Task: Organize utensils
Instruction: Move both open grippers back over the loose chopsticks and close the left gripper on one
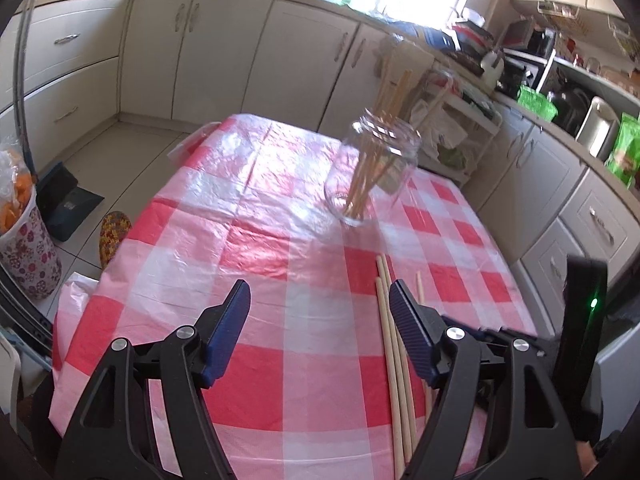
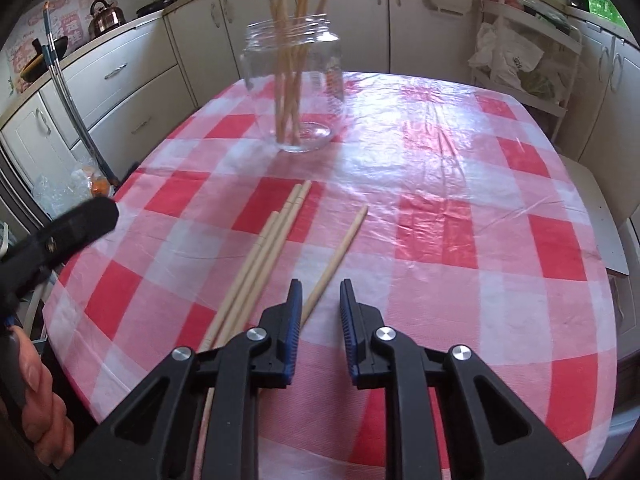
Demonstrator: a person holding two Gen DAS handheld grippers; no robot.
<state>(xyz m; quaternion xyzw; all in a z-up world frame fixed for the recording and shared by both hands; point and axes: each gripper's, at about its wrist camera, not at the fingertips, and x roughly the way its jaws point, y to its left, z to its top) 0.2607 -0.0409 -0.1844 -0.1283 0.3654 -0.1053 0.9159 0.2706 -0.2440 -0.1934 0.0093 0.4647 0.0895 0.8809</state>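
The left hand-held gripper (image 1: 320,298) hovered low over the checked counter (image 1: 248,240), fingers spread wide with nothing between them. Three loose chopsticks (image 2: 256,264) lay side by side on the cloth, touching, and a fourth chopstick (image 2: 338,258) lay just beside them, angled away. The right hand-held gripper (image 2: 320,294) hung over that single stick's near end, fingers apart and empty. Farther back stood the glass jar (image 2: 296,88), upright, with several chopsticks leaning inside it.

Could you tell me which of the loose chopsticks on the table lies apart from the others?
The single chopstick nearest the right claw; the other three lie bunched together to its left.
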